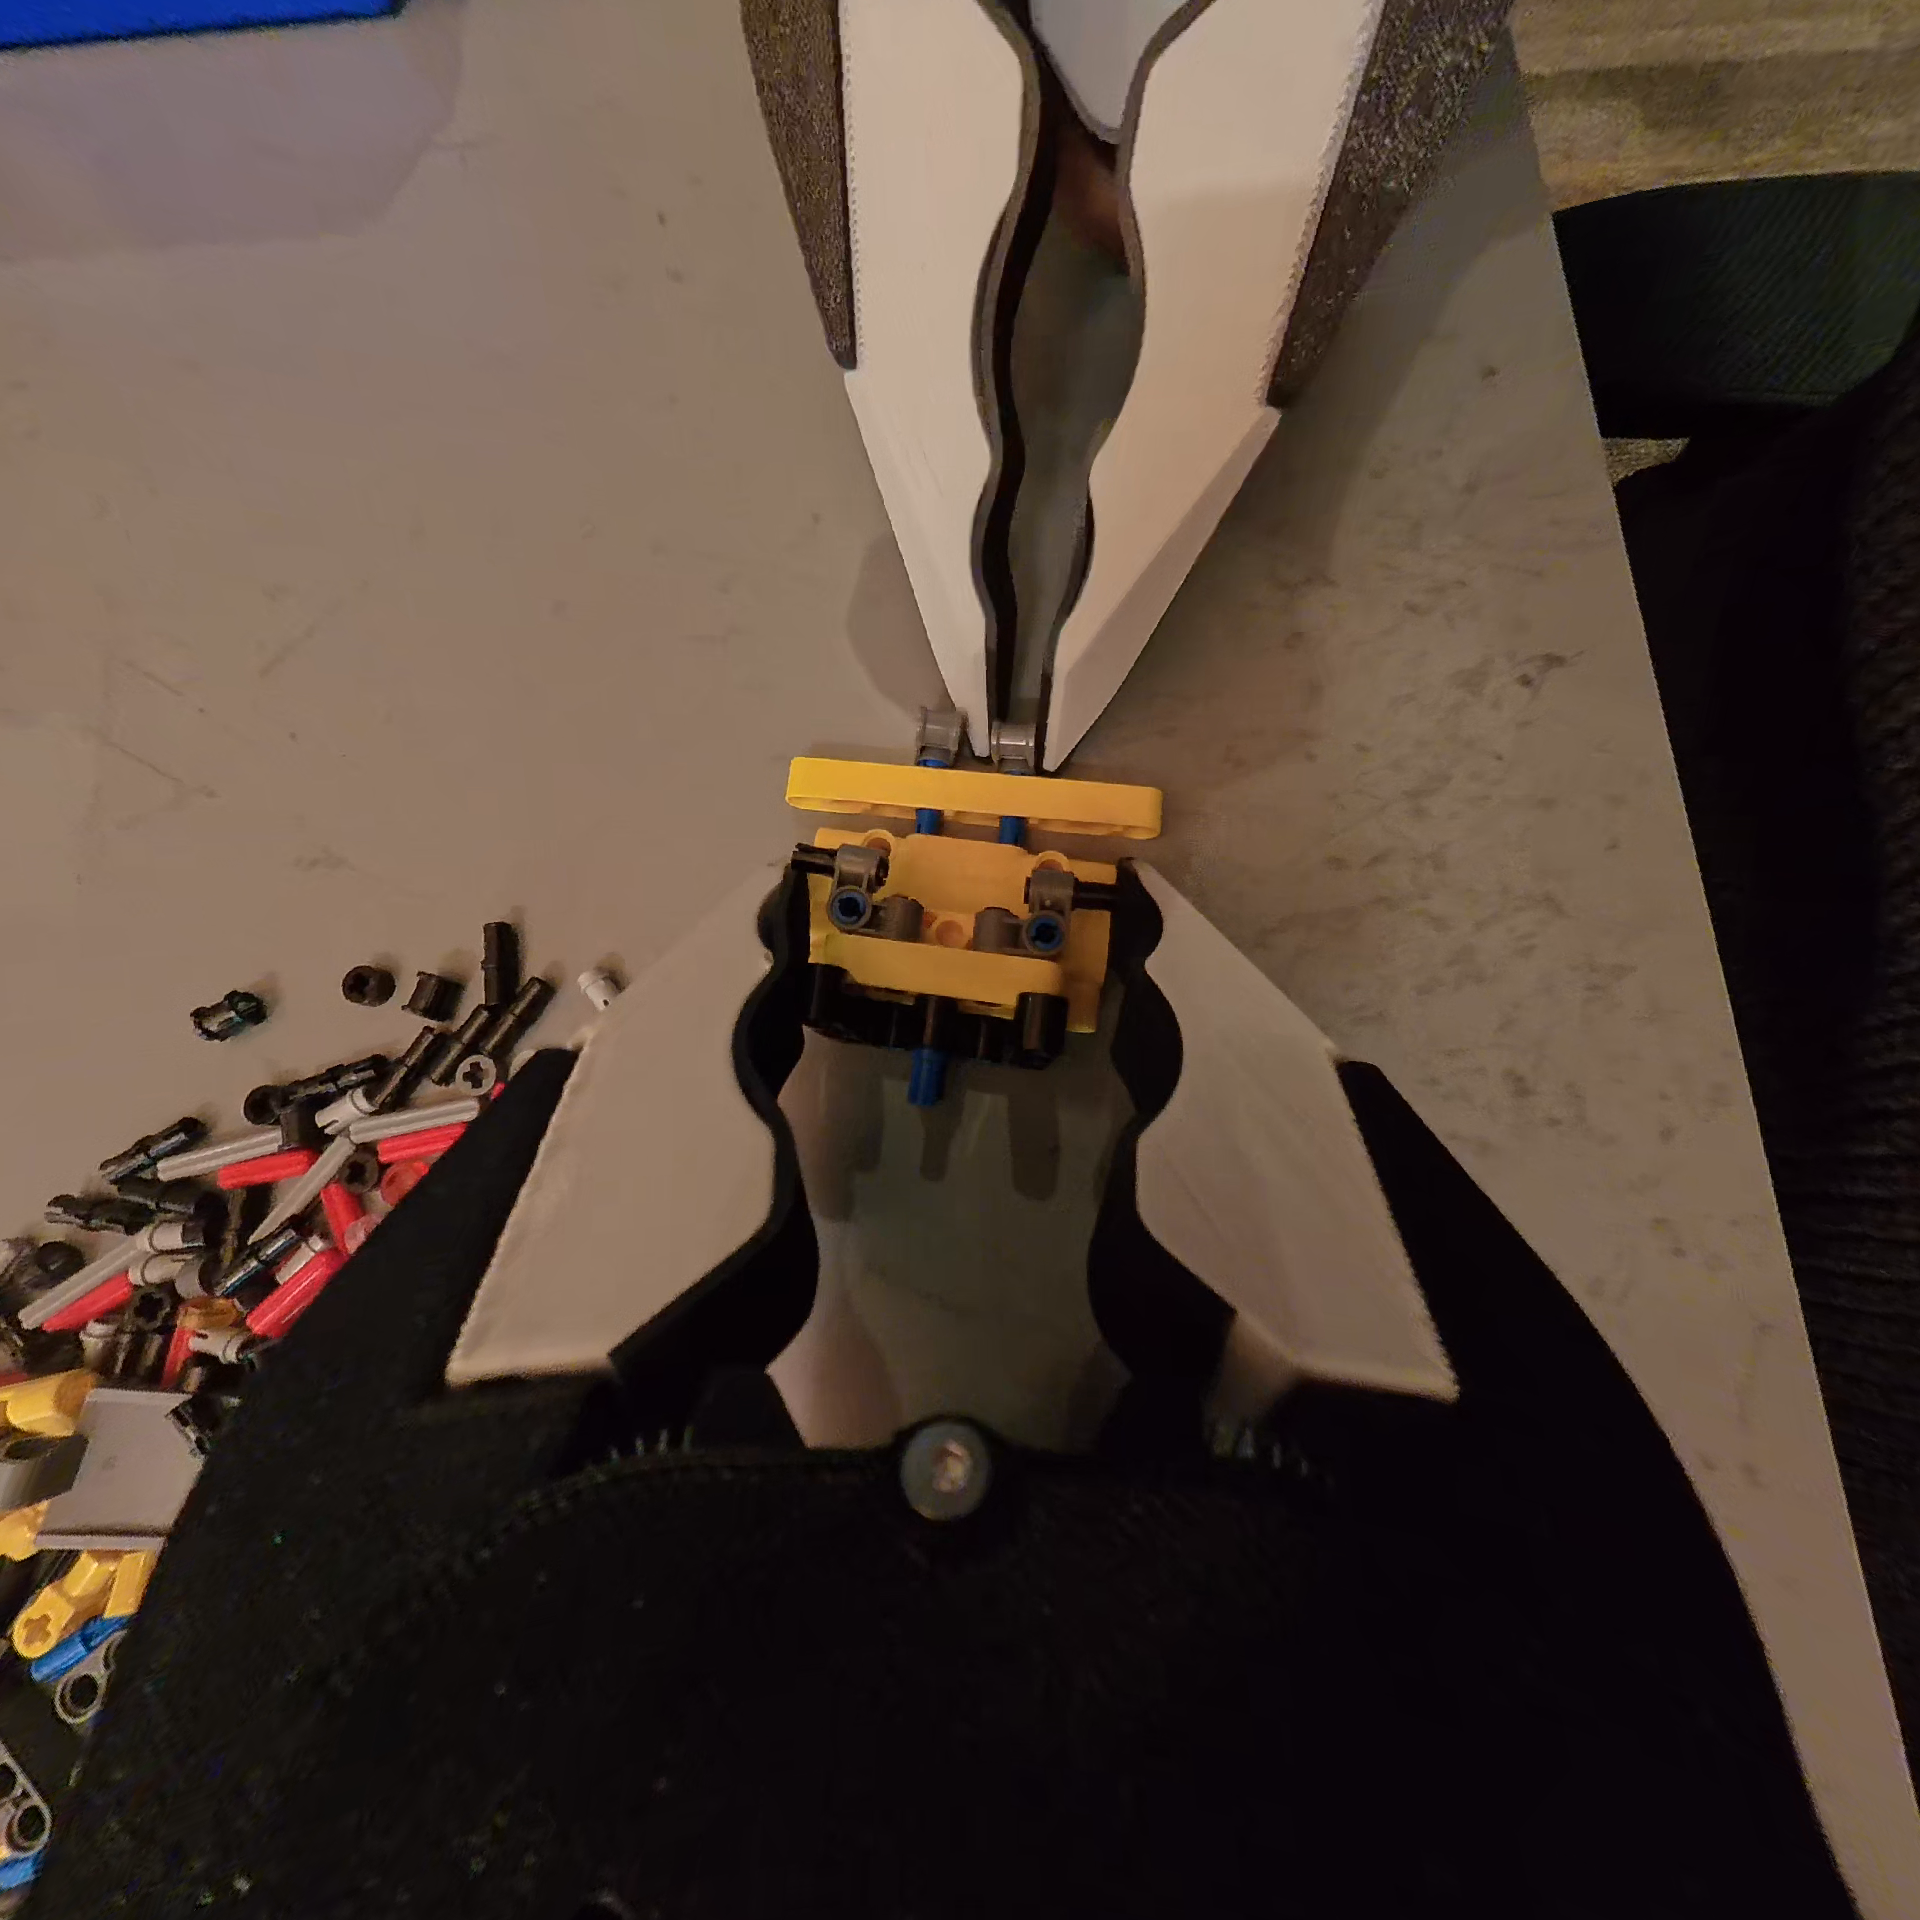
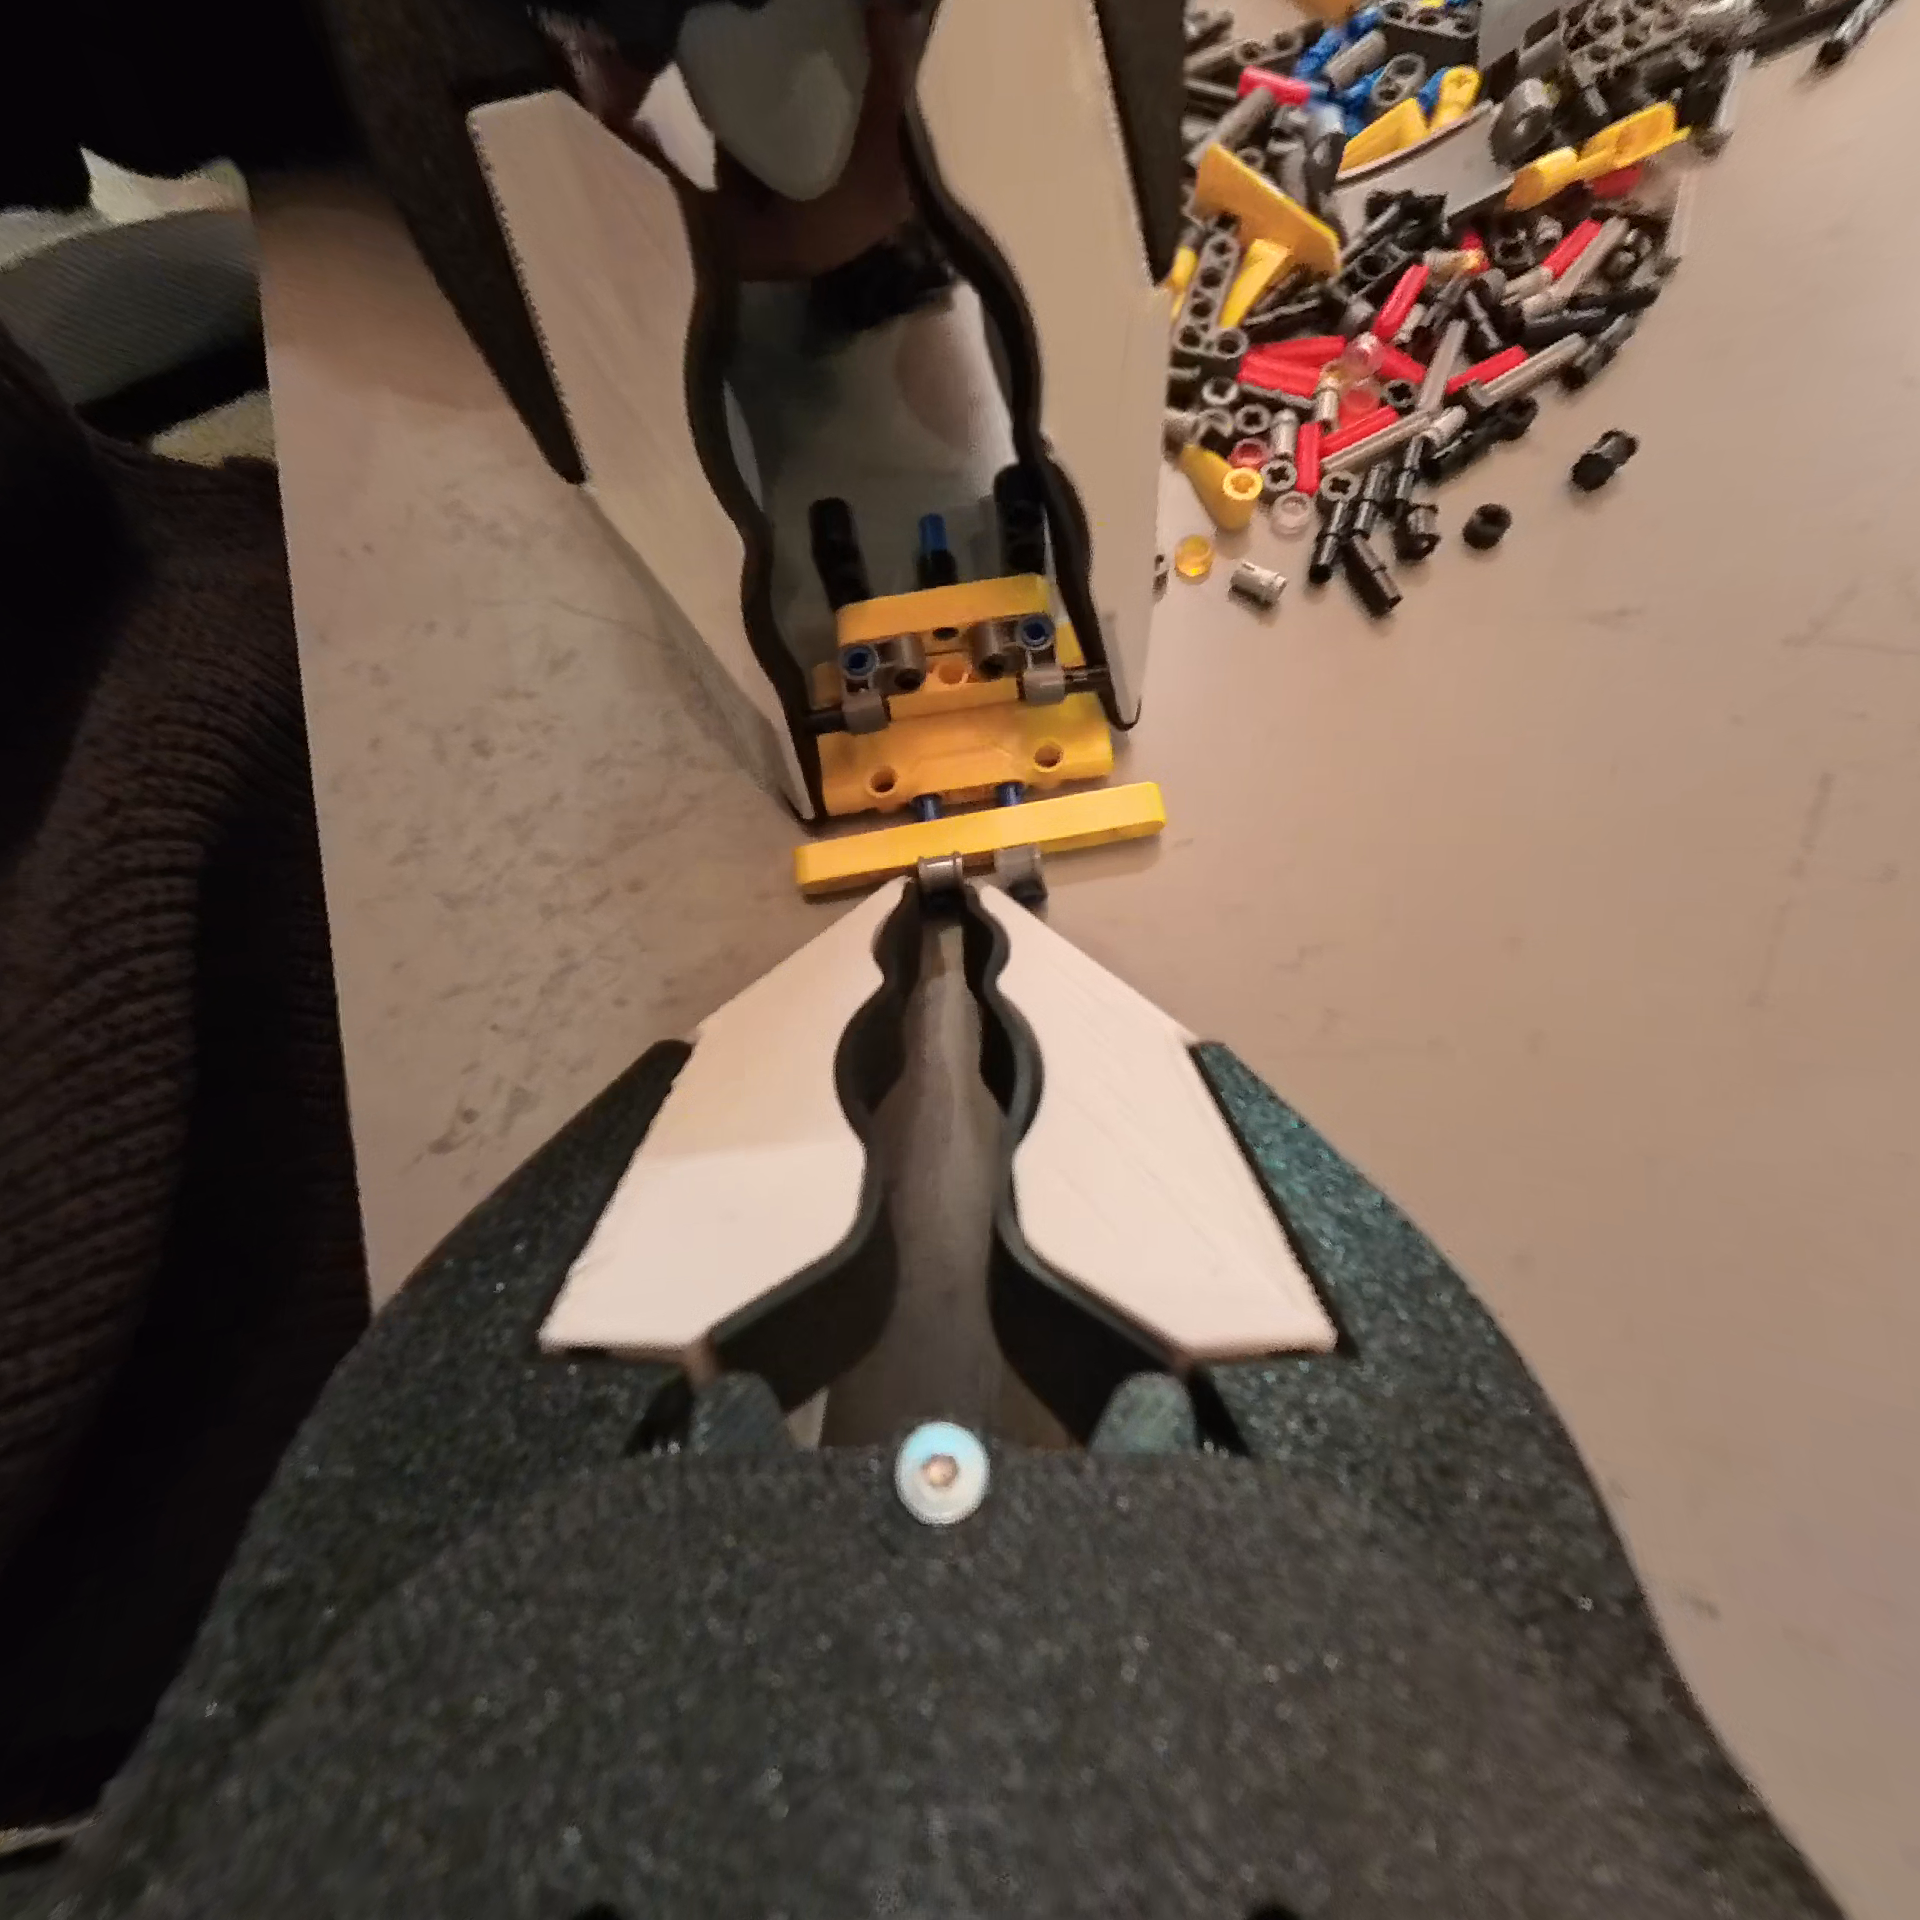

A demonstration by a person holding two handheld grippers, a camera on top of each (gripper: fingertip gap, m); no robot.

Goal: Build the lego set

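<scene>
My left gripper [image 1: 961,883] is shut on a yellow and black brick assembly [image 1: 956,940] with grey connectors and blue pins, held just over the table. A flat yellow beam [image 1: 971,805] sits on two blue pins at its far end. My right gripper [image 1: 1010,753] comes from the opposite side, shut on a small grey connector [image 1: 1013,743] on the beam's outer face, next to a second grey connector [image 1: 940,732]. In the right wrist view, my right gripper [image 2: 940,894] pinches that connector [image 2: 940,871] against the beam [image 2: 977,836]. The left gripper [image 2: 966,758] holds the assembly [image 2: 956,717] beyond it.
A pile of loose parts [image 1: 208,1226], black, grey, red, yellow and blue, lies on the grey table [image 1: 416,520]; it also shows in the right wrist view [image 2: 1455,260]. The table edge [image 1: 1662,779] runs close by, with dark fabric [image 2: 156,935] beyond it. The grippers are tip to tip, or close to it.
</scene>
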